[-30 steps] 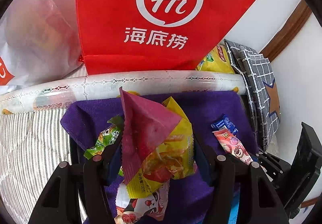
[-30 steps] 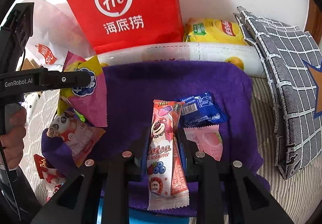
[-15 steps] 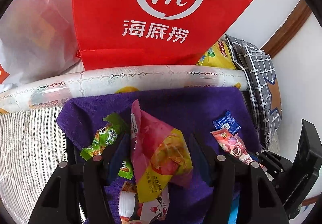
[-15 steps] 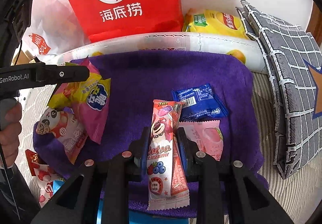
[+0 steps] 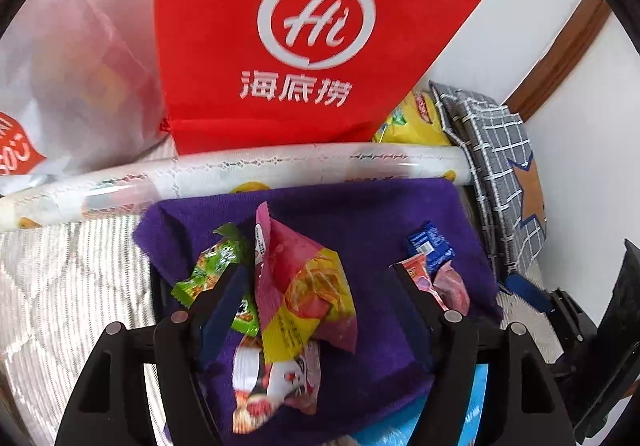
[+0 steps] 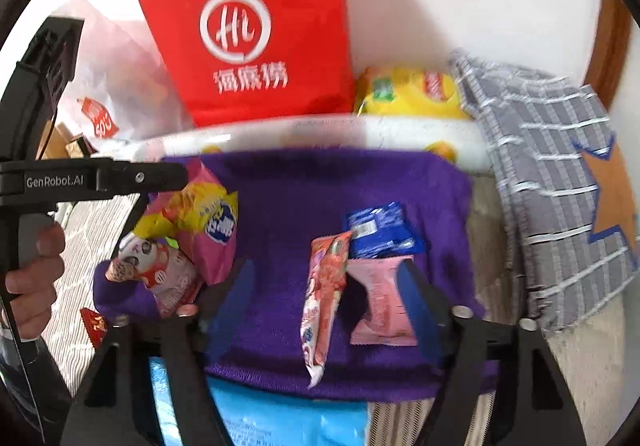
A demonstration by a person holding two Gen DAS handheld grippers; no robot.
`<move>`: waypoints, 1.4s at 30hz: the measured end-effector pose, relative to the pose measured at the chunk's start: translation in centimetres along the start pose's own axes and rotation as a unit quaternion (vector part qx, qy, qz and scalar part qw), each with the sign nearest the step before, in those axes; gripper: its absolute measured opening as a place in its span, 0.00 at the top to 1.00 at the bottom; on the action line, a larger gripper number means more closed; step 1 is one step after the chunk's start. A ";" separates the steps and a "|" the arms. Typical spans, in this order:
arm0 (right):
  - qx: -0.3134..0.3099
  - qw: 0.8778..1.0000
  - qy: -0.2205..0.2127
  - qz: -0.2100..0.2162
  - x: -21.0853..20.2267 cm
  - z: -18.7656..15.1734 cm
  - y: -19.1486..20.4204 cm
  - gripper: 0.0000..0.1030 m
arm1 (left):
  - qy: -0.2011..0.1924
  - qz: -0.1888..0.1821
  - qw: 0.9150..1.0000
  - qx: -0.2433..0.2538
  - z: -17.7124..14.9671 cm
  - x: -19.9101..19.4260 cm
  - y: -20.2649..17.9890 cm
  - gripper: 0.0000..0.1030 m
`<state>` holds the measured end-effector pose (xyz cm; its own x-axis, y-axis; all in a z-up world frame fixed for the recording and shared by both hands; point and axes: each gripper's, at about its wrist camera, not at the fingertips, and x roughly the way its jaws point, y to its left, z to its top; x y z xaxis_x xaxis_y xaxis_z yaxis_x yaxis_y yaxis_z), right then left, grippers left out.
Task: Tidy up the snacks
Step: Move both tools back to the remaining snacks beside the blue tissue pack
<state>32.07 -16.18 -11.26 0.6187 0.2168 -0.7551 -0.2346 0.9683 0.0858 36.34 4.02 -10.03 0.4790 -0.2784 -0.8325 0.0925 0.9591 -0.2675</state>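
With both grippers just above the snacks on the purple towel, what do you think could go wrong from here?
The long strawberry packet lies between the right gripper's just-opened jaws and could snag as it lifts. The pink-and-yellow chip bag leans loosely on other packets inside the left gripper's opening jaws and might slide off the pile.

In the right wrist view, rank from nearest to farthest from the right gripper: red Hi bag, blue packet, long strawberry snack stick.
1. Long strawberry snack stick, lying between the open right gripper jaws.
2. Blue packet, just beyond, slightly right on the purple towel.
3. Red Hi bag, far back against the wall.
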 end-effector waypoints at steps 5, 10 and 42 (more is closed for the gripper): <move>0.019 0.999 -0.023 -0.025 -3.3 -0.5 -0.4 0.19 | -0.031 0.004 1.000 0.003 -1.1 -3.5 -0.1 0.31; 0.023 0.998 -0.044 -0.041 -6.5 -1.7 -0.2 0.19 | -0.053 0.002 0.999 -0.001 -3.5 -6.6 0.1 0.31; 0.018 1.000 -0.008 0.003 -11.0 -13.7 4.4 0.24 | -0.077 0.050 0.995 -0.026 -17.5 -14.0 2.2 0.31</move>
<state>13.97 -16.02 -11.47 0.6299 0.2253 -0.7433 -0.2116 0.9706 0.1149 14.57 9.17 -7.46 0.6120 -0.1666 -0.7731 -0.0050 0.9767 -0.2145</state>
